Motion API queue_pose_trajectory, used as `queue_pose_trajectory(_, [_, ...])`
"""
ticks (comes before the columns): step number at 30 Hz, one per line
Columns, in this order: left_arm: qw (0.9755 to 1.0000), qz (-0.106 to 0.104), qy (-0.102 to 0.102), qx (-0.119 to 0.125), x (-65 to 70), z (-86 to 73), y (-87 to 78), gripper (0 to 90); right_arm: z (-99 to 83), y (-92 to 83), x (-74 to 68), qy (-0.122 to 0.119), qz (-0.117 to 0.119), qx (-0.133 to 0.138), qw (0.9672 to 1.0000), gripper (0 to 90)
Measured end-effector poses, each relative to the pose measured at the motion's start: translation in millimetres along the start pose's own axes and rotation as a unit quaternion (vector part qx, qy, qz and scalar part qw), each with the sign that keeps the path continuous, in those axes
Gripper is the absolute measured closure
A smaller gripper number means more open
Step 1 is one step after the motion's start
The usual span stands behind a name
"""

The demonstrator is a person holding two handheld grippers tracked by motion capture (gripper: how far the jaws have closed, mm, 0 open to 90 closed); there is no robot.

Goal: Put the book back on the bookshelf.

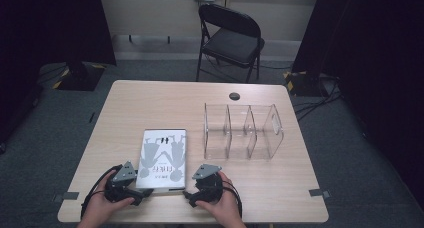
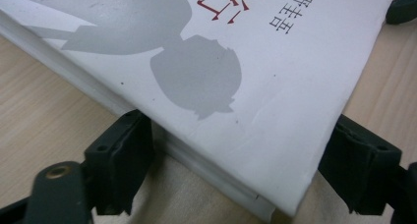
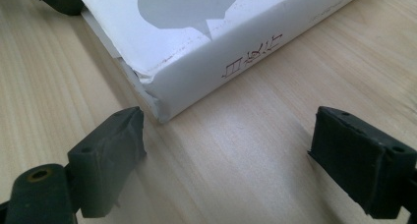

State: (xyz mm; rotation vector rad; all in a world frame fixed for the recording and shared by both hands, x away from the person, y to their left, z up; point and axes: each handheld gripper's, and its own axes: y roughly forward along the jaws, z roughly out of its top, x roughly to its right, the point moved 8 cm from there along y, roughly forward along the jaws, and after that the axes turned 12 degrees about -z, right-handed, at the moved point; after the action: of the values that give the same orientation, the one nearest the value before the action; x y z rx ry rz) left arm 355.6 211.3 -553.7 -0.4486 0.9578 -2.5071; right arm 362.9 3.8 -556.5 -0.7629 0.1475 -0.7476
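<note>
A white book with grey silhouettes on its cover lies flat on the wooden table, near the front edge. My left gripper sits at the book's near left corner. In the left gripper view that corner of the book lies between the gripper's wide-spread jaws, with the pads close against its edges. My right gripper rests on the table at the near right corner. It stands open, with the spine corner of the book just ahead of one pad and bare wood between the jaws.
A clear plastic organiser with several upright dividers stands right of the book. A black folding chair is beyond the table's far edge. A round cable hole marks the far side of the table.
</note>
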Motion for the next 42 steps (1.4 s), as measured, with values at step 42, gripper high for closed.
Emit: queue_pose_trajectory(42, [0.9996, 0.012, -0.025, -0.003, 5.3, 14.9, -8.1, 26.7, 4.6, 4.0, -5.3, -0.007, 0.008, 0.002, 0.9999, 11.5])
